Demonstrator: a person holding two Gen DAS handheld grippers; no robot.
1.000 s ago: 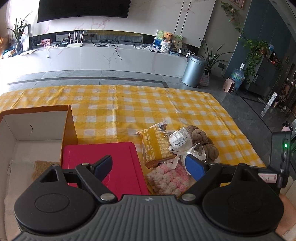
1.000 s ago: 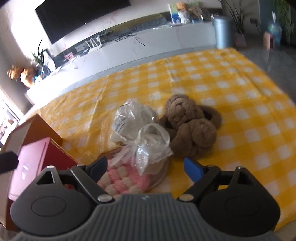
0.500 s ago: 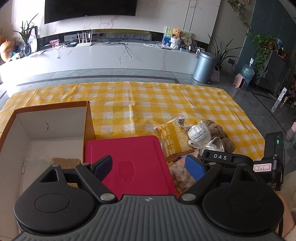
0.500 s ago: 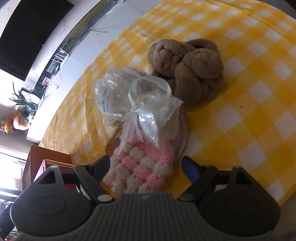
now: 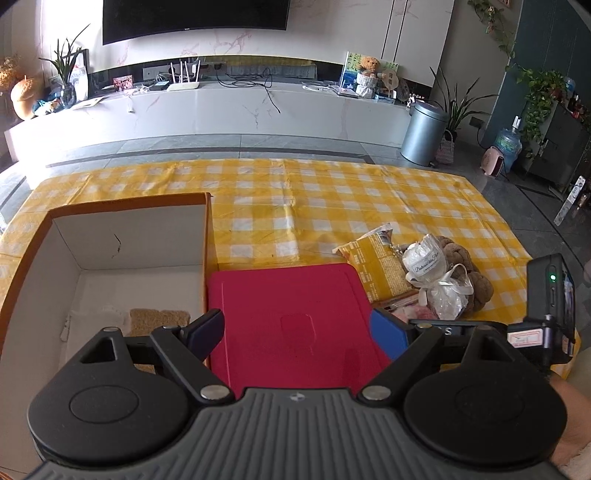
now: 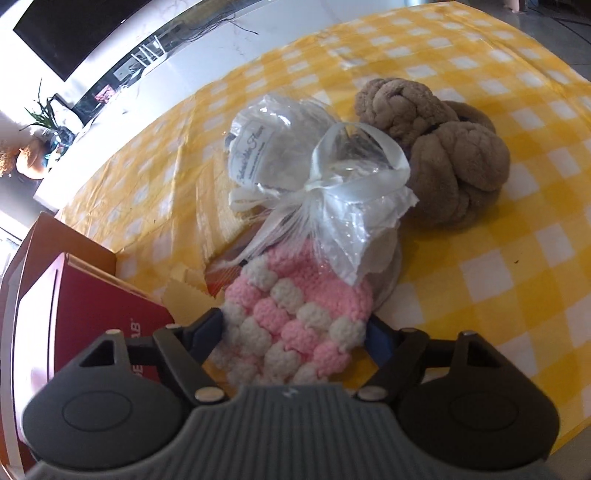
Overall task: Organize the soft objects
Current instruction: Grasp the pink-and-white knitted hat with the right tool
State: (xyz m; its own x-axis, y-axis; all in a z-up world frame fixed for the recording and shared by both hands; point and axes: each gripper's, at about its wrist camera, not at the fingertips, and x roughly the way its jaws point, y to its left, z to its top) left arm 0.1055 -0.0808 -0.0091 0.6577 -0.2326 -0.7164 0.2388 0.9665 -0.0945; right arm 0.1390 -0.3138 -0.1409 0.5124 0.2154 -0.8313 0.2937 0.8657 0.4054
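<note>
While its jaws close, right gripper (image 6: 295, 332) astride pink-and-white crochet piece (image 6: 295, 317), pad contact hidden.

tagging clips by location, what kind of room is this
Most likely a home living room: a wall TV above a long low console, houseplants by the wall, and a table with a yellow checked cloth.

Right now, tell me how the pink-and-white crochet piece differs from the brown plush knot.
The pink-and-white crochet piece is two-coloured and bobbled; the brown plush knot is one colour, made of thick twisted rolls. The crochet piece lies flat, partly inside a clear bag tied with a white ribbon; the knot is bare and bulky. The crochet piece sits between the right tool's fingers; the knot lies beyond. Both rest on the yellow checked cloth.
</note>
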